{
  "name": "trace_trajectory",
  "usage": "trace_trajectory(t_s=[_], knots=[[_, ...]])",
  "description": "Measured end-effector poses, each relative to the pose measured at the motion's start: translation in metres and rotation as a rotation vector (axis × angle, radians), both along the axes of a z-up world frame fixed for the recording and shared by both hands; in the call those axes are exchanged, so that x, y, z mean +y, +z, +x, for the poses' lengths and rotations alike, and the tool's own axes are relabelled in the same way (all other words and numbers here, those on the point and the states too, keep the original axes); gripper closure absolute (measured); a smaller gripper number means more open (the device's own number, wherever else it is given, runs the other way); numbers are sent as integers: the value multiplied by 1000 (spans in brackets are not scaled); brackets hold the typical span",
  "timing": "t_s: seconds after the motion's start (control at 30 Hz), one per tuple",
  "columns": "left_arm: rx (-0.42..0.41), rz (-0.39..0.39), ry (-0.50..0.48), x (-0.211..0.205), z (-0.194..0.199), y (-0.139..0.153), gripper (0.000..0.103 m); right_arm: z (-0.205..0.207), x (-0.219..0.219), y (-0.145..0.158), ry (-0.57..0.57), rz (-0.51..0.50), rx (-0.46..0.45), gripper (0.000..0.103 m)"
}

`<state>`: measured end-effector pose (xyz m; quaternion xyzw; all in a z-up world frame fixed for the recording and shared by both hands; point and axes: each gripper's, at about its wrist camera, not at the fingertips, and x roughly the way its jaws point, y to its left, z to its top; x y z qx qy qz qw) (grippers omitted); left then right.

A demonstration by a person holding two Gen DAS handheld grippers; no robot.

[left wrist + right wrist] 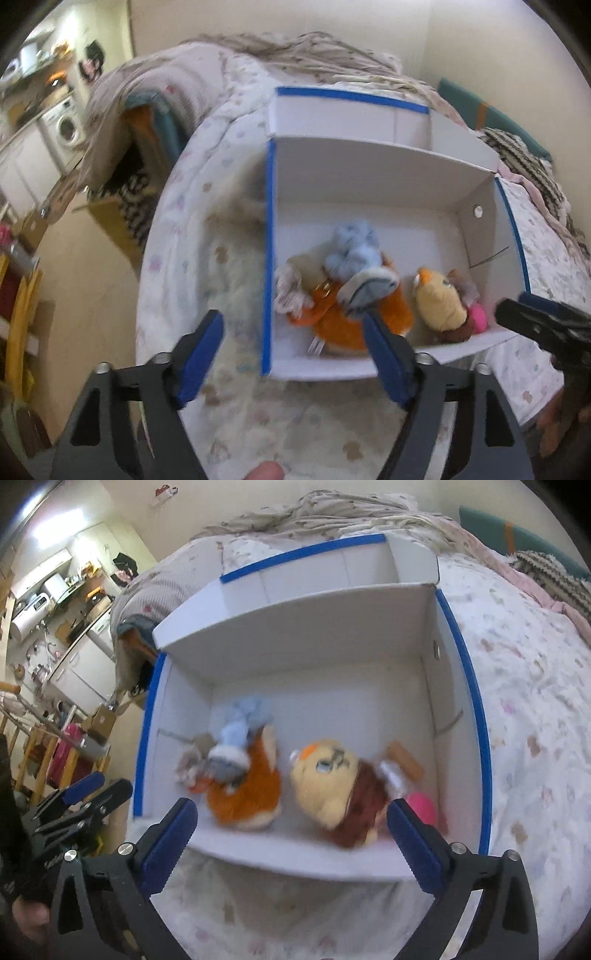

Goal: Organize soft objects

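A white cardboard box [271, 221] [476, 701] with blue-taped edges sits open on the bed. Inside, near its front wall, lies an orange plush [391, 310] [251, 786] with a light blue plush [354, 247] [243, 720] on top of it. Beside them lies a cream-headed plush [439, 302] [325, 779] with a brown body and a pink part [421, 805]. My left gripper [293, 325] hangs open over the box's front left corner, holding nothing. My right gripper [291, 810] stands wide open above the front wall, with nothing between its pads.
The bed's flowered cover [535, 720] surrounds the box. Crumpled blankets [295, 51] pile up behind it, and a striped knit [524, 162] lies at the right. Left of the bed is floor with a cardboard box [110, 218]; a kitchen with a washing machine [68, 127] lies beyond.
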<state>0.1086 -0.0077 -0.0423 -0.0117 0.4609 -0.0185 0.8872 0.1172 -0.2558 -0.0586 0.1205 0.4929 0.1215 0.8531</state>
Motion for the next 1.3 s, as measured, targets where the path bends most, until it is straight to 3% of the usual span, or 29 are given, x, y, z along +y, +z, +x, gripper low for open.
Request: trace_trajectory(t_s=[0.17,0.47,0.67,1.3], knots=[[-36,-38,38,13,-27,6,13,-39,7,11,6,-34,-60,0],[-360,47,37,8,-82,45,7,-89,17,39,15,-161,-318,0],[-450,36,62,12,-98,58,7,-111,19,63,-26,-197,-494,0],[-398,27,95,11,-79,41,7,-104,16,51,-97,-193,-473,0]])
